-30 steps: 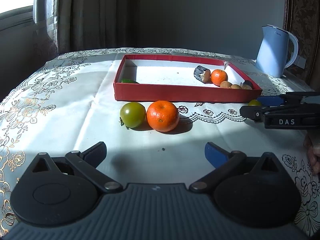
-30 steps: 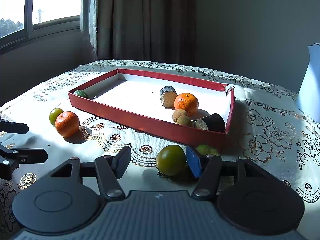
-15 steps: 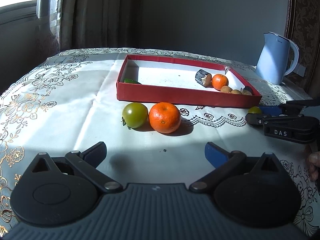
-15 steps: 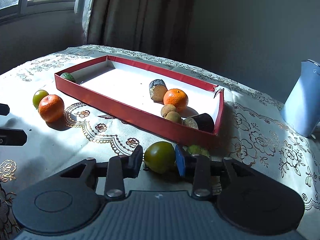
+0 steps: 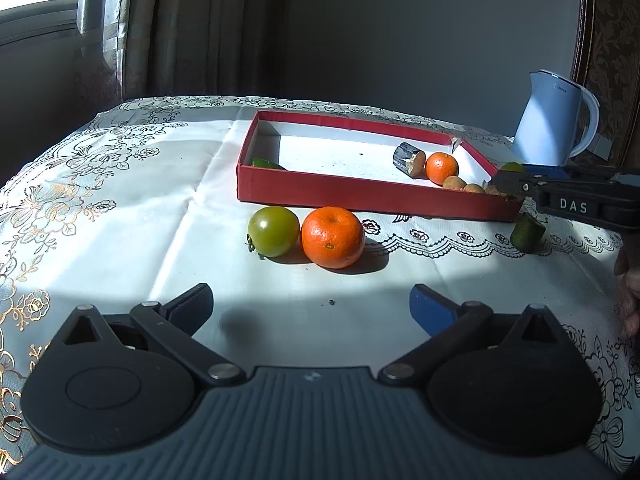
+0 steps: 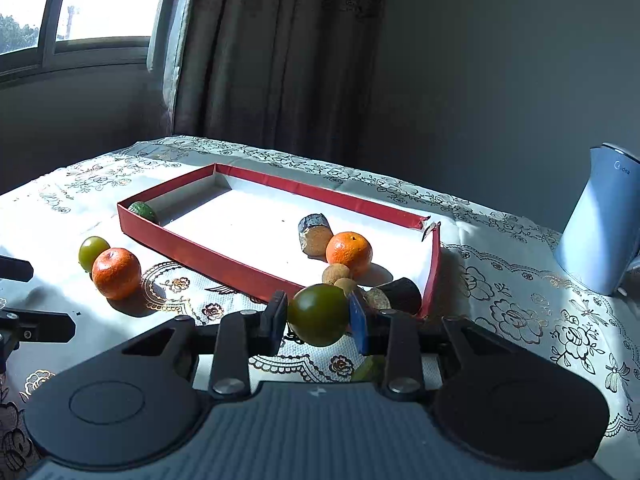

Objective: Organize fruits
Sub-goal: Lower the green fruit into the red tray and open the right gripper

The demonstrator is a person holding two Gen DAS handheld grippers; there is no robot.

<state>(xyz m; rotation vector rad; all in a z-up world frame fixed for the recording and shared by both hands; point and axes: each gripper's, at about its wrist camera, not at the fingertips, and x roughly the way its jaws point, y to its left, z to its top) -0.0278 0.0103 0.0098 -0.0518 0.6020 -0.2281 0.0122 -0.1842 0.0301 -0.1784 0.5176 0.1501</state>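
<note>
right tool (image 6: 318, 316) clamps green tomato (image 6: 318, 314) at its widest girth, lifted near red tray's (image 6: 224, 262) 5 o'clock corner | judged light, smooth, bruisable: grip gently | left tool (image 5: 310, 304) spread wide, empty; orange (image 5: 333, 237) at 12 o'clock | surface (image 5: 132, 216): lace cloth, sunlit; curtain, kettle (image 5: 554, 126) at 2 o'clock

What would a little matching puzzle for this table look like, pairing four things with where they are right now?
Things:
1. green tomato
2. big orange
3. small orange
4. kettle

Places:
A. inside the red box
B. on the tablecloth in front of the box, beside another green tomato
C. at the far right edge of the table, behind the box
D. gripped between the right gripper fingers

Pairs: 1-D, 2-B, 3-A, 4-C
</note>
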